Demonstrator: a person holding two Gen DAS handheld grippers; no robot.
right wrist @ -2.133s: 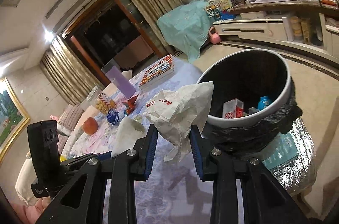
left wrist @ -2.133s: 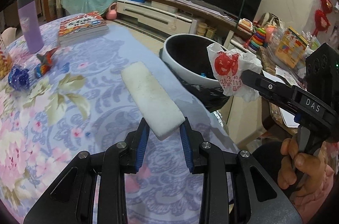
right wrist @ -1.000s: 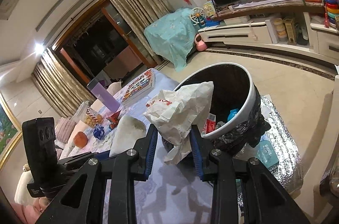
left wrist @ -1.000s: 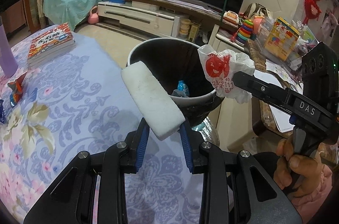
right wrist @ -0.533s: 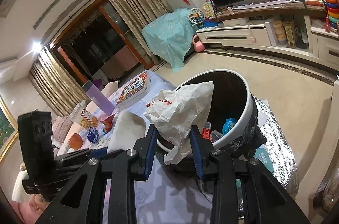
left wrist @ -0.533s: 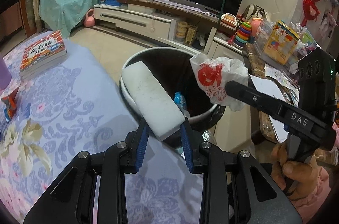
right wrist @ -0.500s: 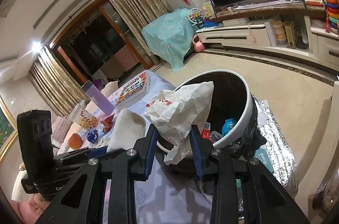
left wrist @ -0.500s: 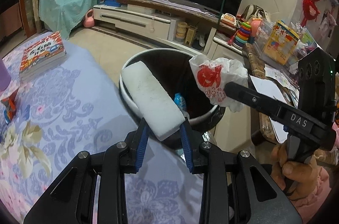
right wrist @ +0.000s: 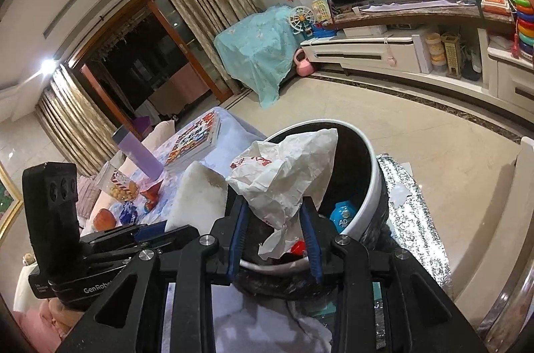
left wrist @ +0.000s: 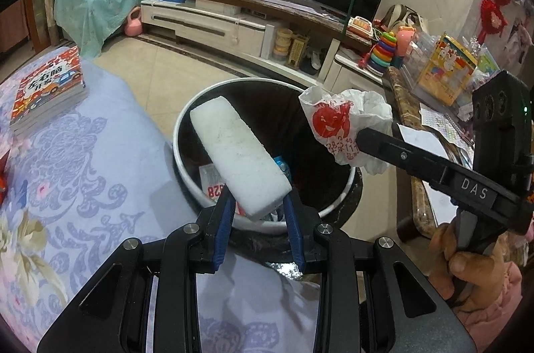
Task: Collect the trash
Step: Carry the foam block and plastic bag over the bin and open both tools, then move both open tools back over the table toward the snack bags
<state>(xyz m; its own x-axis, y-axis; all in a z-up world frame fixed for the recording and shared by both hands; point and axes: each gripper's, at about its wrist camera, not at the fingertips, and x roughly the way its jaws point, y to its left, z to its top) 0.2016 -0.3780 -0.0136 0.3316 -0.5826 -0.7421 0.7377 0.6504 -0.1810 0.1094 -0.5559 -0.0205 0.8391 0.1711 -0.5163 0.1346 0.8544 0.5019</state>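
A white foam block [left wrist: 238, 159] sticks up from my left gripper [left wrist: 258, 209], which is shut on its lower end. The block hangs over the open mouth of the white-rimmed, black-lined trash bin [left wrist: 187, 166] beside the table edge. My right gripper [right wrist: 275, 213] is shut on a crumpled white paper bag with red print [right wrist: 287, 172], held above the bin's rim [right wrist: 372, 189]. In the left wrist view the bag [left wrist: 340, 122] hangs over the bin's right side. Inside the bin lie a blue bottle and a red-and-white pack.
A floral blue tablecloth [left wrist: 83, 186] covers the table, with a stack of books [left wrist: 46, 89] at its far edge. A purple cup [right wrist: 137, 156] and snacks stand further back. A silver foil mat [right wrist: 417, 219] lies under the bin. The TV stand [left wrist: 233, 26] lines the wall.
Both grippers have carried their loads off the table toward the bin. The bin has drawn closer and now lies right under the foam block and the bag. Both grips are unchanged.
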